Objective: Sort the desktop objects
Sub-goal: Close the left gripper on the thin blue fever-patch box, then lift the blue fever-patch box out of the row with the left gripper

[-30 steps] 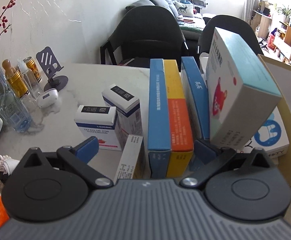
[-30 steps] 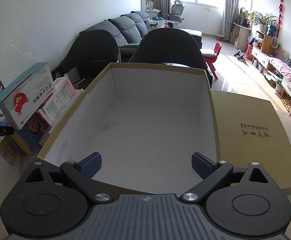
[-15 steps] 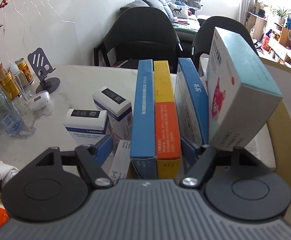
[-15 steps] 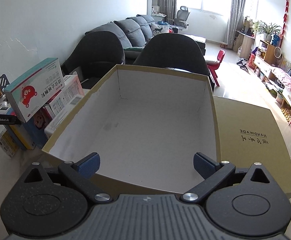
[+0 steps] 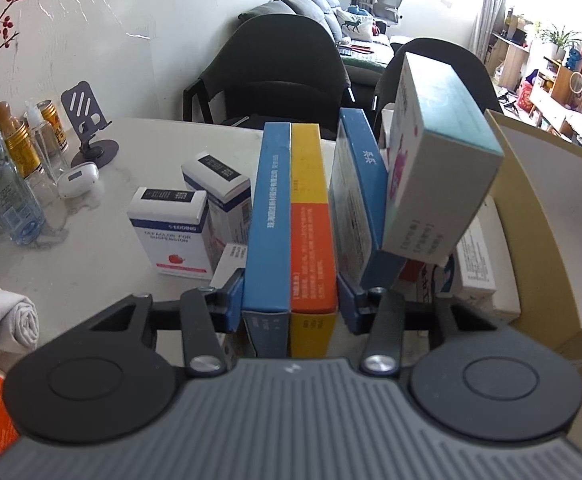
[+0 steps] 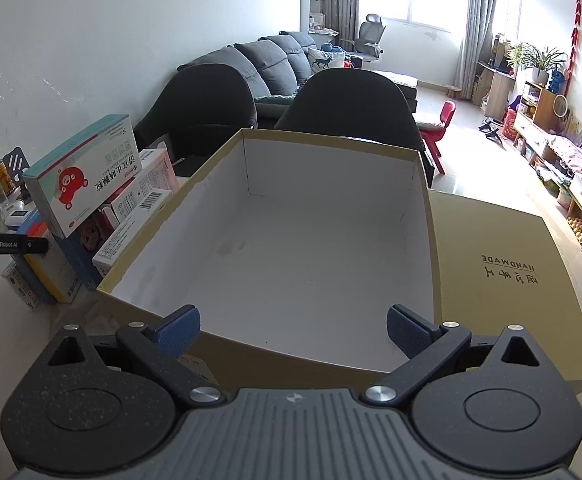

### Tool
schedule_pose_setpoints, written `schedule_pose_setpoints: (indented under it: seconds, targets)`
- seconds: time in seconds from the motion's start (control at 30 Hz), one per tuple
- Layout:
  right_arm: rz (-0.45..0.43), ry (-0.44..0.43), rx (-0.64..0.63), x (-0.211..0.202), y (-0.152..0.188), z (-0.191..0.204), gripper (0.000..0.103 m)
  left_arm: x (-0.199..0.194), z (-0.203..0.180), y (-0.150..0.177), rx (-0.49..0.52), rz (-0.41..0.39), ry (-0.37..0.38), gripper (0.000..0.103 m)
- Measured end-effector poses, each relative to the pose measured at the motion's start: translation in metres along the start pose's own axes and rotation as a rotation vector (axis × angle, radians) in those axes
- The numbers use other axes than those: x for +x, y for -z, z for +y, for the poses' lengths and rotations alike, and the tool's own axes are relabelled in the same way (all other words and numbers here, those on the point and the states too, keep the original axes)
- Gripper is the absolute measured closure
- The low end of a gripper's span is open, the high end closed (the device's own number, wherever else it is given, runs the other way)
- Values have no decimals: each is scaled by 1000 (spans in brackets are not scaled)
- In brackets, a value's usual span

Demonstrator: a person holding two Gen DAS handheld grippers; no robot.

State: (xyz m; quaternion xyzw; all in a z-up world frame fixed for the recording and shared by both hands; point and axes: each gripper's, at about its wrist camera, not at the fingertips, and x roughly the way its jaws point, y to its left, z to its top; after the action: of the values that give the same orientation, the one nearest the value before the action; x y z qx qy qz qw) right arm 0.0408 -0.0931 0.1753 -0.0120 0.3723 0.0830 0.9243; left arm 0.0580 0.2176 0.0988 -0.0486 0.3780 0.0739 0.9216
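Note:
My left gripper is shut on two upright boxes side by side, a blue box and a yellow-and-orange box. A second blue box leans just outside its right pad. A teal-and-white box with a red bear rests tilted on top of that one; it also shows in the right wrist view. My right gripper is open and empty over the near wall of a large open cardboard box with a white, empty inside.
Two small white medicine boxes stand left of the held pair. Bottles, a phone stand and a white case sit at the far left. The box lid lies right of the open box. More cartons lie along its left wall.
My left gripper has closed from wide open onto the blue and yellow-orange boxes, and moved forward around them. My right gripper has stayed open and drawn back a little from the cardboard box.

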Motion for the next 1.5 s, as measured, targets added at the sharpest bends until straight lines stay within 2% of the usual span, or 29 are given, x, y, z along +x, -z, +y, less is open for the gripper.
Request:
schedule_pose_setpoints:
  seconds: [0.5,0.57,0.73,0.87,1.1,1.2,1.23,1.27,1.33,1.5]
  targets:
    - [-10,-22,0,-12,11,-2,3,-24,12,15,-64,-17,36,56]
    - [-13,-23,1,-14,13,-3,3,-29,15,20,-79,-27,43,42]
    - [-12,-27,6,-15,15,-2,3,-22,15,20,-51,-29,-3,38]
    - [-10,-30,11,-16,16,-1,3,-14,13,17,-22,-22,-43,24]
    - [-8,-36,19,-18,19,0,3,1,10,14,28,-9,-112,24]
    - [-7,-39,22,-19,21,1,3,-8,3,20,54,-28,-135,30]
    - [-7,-39,23,-19,21,1,3,-8,1,20,58,-27,-140,40]
    - [-6,-40,25,-19,22,2,3,-7,0,21,59,-21,-144,55]
    - [-6,-42,27,-20,22,2,3,-6,0,23,47,-8,-152,74]
    - [-2,-47,38,-19,20,-4,3,-14,-4,32,46,-21,-179,78]
